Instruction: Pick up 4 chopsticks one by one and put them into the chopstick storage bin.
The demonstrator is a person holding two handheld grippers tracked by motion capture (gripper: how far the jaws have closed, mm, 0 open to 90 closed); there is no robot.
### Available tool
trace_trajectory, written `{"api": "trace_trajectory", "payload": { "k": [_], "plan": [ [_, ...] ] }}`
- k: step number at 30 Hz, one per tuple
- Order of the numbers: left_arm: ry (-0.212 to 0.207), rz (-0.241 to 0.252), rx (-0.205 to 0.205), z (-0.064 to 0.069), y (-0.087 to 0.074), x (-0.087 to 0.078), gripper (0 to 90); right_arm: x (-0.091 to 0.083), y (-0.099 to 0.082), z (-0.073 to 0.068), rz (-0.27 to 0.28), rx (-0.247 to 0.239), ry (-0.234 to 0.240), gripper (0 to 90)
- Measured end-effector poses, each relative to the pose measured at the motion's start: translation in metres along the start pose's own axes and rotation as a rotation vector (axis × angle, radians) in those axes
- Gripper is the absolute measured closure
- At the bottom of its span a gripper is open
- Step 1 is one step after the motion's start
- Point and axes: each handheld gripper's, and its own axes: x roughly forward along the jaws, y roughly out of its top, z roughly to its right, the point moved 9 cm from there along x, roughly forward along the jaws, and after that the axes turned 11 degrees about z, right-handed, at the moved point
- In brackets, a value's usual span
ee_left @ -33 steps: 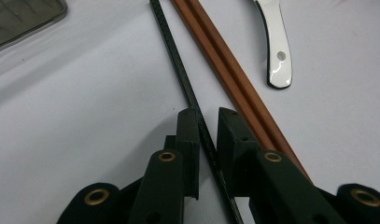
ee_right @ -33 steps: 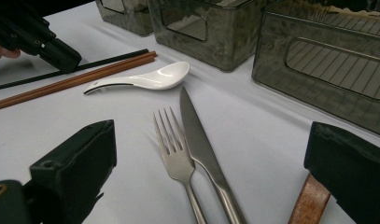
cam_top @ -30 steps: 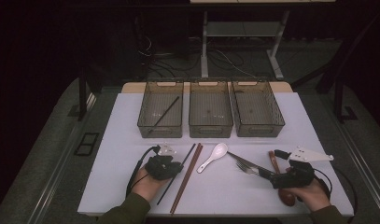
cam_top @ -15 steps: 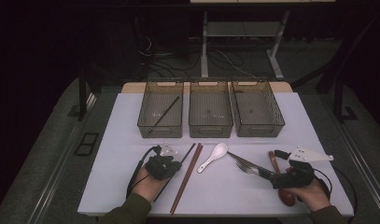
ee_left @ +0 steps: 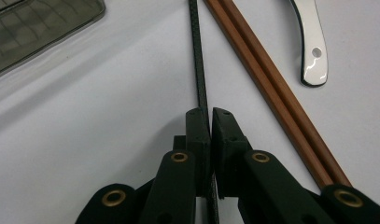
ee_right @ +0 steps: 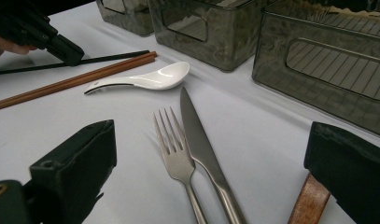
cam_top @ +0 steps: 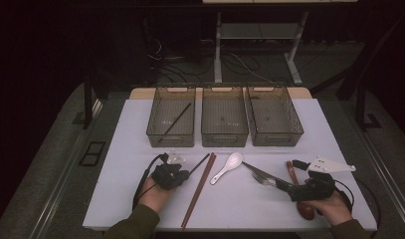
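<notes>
My left tongs [ee_left: 209, 122] are matt black plastic with brass-coloured rivets; the thin black chopstick [ee_left: 199, 60] between their jaws shows a fine woven texture, like carbon fibre; the brown chopsticks [ee_left: 267, 84] beside it look like smooth, satin-finished wood; the white spoon [ee_right: 145, 79] is glossy, like glazed ceramic; the fork [ee_right: 176, 151] and knife [ee_right: 197, 135] are brushed metal with a dull sheen; the three bins [cam_top: 224, 117] are smoky translucent plastic with ribbed walls; the desk [cam_top: 125, 189] has a smooth, matt white surface.
</notes>
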Motion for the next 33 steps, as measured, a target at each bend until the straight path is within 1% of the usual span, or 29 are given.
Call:
{"api": "trace_trajectory", "payload": {
  "k": [1,5,9,10,14,20,21,22,26,27,33],
  "plan": [
    [0.002,-0.002,0.004,-0.001,0.000,-0.001,85.7,0.000,0.000,0.000,-0.001,-0.001,0.000,2.7],
    [0.000,0.001,0.002,-0.001,0.000,-0.002,85.9,0.000,0.000,0.000,0.001,-0.002,0.001,2.7],
    [-0.015,0.003,0.007,-0.002,0.000,-0.004,85.8,0.000,0.000,0.000,0.003,-0.003,0.000,2.7],
    [-0.013,-0.001,0.014,-0.002,0.000,-0.004,85.9,0.000,0.000,0.000,0.004,-0.002,0.000,2.7],
    [-0.025,0.002,0.017,-0.002,0.000,-0.005,85.9,-0.001,0.001,0.000,0.003,-0.001,-0.001,2.7],
    [-0.039,0.013,0.017,-0.004,0.002,-0.010,85.8,-0.001,0.001,0.000,0.004,-0.004,0.000,2.7],
    [-0.040,0.017,0.012,-0.005,0.002,-0.011,85.8,-0.001,0.001,0.000,0.004,-0.004,0.000,2.7],
    [-0.042,0.014,0.018,-0.006,0.002,-0.012,85.8,-0.001,0.001,0.000,0.004,-0.004,0.001,2.7],
    [-0.040,0.020,0.014,-0.009,0.002,-0.015,85.8,-0.001,0.001,0.000,0.002,-0.005,0.001,2.7],
    [-0.040,0.030,0.007,-0.010,0.003,-0.016,85.8,-0.001,0.001,0.000,0.002,-0.005,0.002,2.7],
    [-0.052,0.030,0.008,-0.011,0.002,-0.019,85.8,-0.001,0.001,-0.001,0.001,-0.004,0.003,2.7]
  ]
}}
